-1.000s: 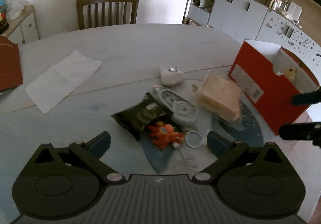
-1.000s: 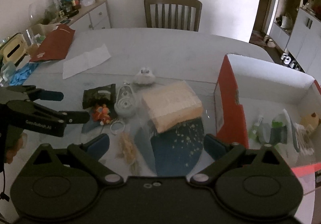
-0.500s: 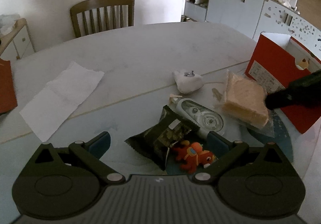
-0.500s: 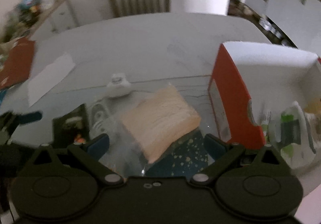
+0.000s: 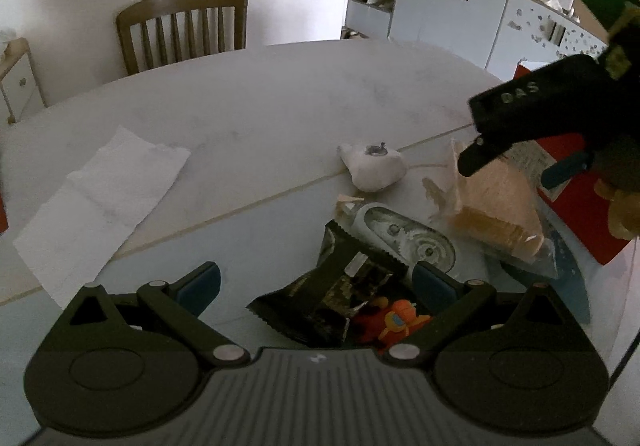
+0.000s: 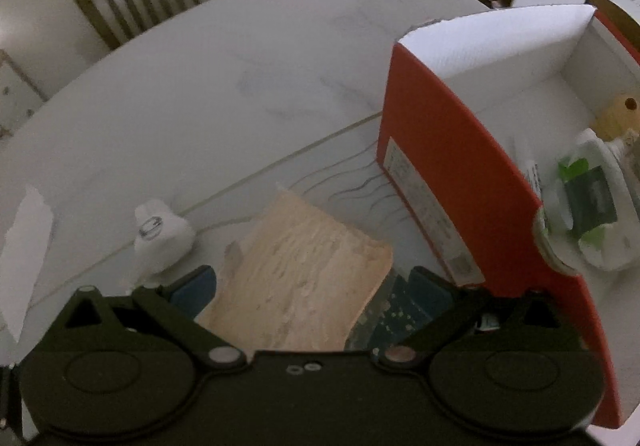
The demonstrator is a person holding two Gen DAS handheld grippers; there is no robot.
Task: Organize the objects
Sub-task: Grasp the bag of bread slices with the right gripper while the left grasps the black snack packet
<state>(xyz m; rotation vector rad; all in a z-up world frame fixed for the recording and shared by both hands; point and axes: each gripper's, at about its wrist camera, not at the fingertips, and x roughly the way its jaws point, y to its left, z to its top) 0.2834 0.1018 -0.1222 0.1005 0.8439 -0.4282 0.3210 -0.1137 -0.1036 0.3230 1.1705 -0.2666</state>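
Note:
My left gripper (image 5: 316, 282) is open and low over the table, its fingers either side of a dark snack packet (image 5: 336, 298). An orange toy (image 5: 400, 322) lies by its right finger, and a white tape dispenser (image 5: 404, 242) just beyond. My right gripper (image 6: 310, 286) is open too, straddling a beige pack in clear wrap (image 6: 304, 278). From the left wrist view the right gripper (image 5: 520, 166) hangs over that beige pack (image 5: 500, 206). An open red box (image 6: 460, 186) stands to the right, holding a green and white packet (image 6: 588, 198) and a yellowish toy (image 6: 616, 114).
A small white lump with a metal ring (image 5: 374, 166) sits behind the pile. A paper towel (image 5: 100, 198) lies at the left of the white table (image 5: 280, 98). A wooden chair (image 5: 184, 26) stands at the far side, with cabinets (image 5: 460, 14) at the back right.
Both grippers have moved forward and down toward the pile. The left now frames the dark packet; the right has closed in on the beige pack and now straddles it.

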